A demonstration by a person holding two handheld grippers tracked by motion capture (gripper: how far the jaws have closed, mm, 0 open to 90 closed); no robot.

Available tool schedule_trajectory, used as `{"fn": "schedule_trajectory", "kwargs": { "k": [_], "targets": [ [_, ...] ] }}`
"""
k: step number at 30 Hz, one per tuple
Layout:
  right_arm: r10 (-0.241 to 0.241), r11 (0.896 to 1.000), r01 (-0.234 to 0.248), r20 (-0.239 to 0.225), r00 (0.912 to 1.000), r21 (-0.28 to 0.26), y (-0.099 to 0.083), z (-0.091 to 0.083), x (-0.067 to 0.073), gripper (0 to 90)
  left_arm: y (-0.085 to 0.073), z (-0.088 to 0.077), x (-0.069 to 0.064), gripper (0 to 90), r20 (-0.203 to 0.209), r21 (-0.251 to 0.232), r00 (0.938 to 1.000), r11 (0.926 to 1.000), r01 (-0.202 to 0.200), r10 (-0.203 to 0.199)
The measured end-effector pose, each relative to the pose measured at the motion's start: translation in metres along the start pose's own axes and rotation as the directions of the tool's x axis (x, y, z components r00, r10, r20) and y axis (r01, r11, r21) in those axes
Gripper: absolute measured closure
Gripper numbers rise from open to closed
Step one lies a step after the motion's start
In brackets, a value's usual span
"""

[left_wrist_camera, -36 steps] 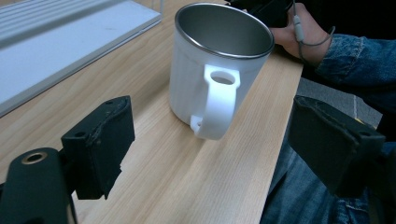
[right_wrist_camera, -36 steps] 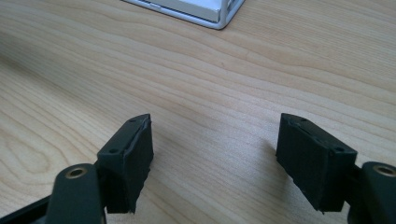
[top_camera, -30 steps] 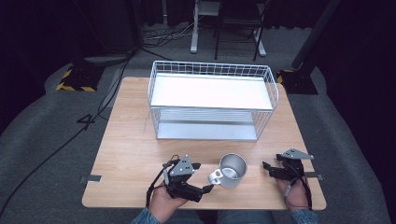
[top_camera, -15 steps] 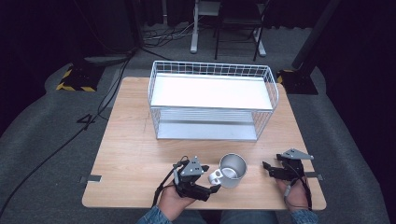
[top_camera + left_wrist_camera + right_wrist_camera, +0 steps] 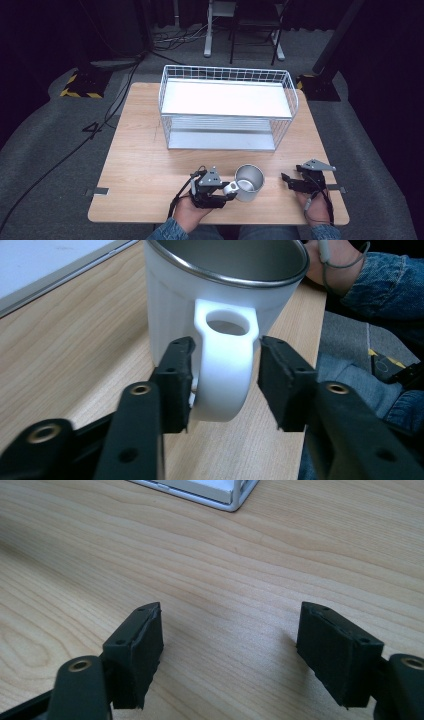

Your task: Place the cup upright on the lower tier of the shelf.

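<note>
Wooden table (image 5: 145, 165): pale plank top, standing on grey carpet in a dark room; the person sits at its near edge.
Mug (image 5: 248, 183): white outside, metal-grey inside, upright near the near edge of the table, a little right of the middle. Its handle (image 5: 222, 365) points toward the left gripper.
Left gripper (image 5: 227, 192): held in the left hand (image 5: 192, 214) at the near edge, lying low over the wood and aimed at the mug. Its jaws stand apart, one on each side of the handle. In the left gripper view the left-side pad looks to be at or against the handle, while a narrow gap shows between the handle and the right-side pad, so it brackets the handle without clamping it.
Right gripper (image 5: 285, 180): held in the right hand (image 5: 316, 209) near the near right corner, just right of the mug and clear of it. Its jaws are spread wide with bare wood between them.
Wire basket (image 5: 227, 107): white, two-tiered, with a flat white shelf on top, standing at the middle of the far half of the table, well apart from the mug.
Sleeves (image 5: 170, 231): blue denim, at the bottom edge of the high view.
Cables (image 5: 65, 150): black, trailing over the carpet left of the table.
</note>
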State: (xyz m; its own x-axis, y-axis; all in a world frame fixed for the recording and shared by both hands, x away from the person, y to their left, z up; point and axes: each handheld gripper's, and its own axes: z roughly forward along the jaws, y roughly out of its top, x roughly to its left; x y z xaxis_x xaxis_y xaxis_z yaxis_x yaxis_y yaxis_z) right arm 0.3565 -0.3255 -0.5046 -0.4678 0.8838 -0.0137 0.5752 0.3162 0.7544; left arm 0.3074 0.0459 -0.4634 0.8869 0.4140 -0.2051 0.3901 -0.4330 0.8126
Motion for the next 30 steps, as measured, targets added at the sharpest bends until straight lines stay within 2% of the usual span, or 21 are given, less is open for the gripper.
{"fn": "schedule_trajectory", "kwargs": {
  "k": [5,9,17,25,30],
  "targets": [
    [0.002,1.0,-0.002,0.0,1.0,0.001,0.0,0.0,0.0,27.0,0.001,-0.001,0.0,66.0,0.0,0.006,1.0,1.0,0.0,0.0],
    [0.002,1.0,-0.002,0.0,1.0,0.0,0.0,0.0,0.0,26.9,0.002,0.0,-0.003,69.4,0.0,0.017,0.9998,0.9996,-0.022,0.022],
    [0.001,1.0,-0.001,0.002,1.0,0.0,0.0,0.0,0.0,26.9,0.003,0.002,-0.007,71.0,-0.01,0.024,0.9985,0.9983,-0.054,0.054],
    [0.0,1.0,0.0,0.005,1.0,-0.001,0.0,0.0,0.0,26.9,0.003,-0.002,-0.01,71.5,-0.007,-0.008,0.9981,0.998,-0.062,0.062],
    [0.0,1.0,0.0,0.007,1.0,-0.001,0.0,0.0,0.0,26.9,0.005,-0.003,-0.014,71.5,-0.008,-0.008,0.9966,0.9966,-0.083,0.082]
  ]
}}
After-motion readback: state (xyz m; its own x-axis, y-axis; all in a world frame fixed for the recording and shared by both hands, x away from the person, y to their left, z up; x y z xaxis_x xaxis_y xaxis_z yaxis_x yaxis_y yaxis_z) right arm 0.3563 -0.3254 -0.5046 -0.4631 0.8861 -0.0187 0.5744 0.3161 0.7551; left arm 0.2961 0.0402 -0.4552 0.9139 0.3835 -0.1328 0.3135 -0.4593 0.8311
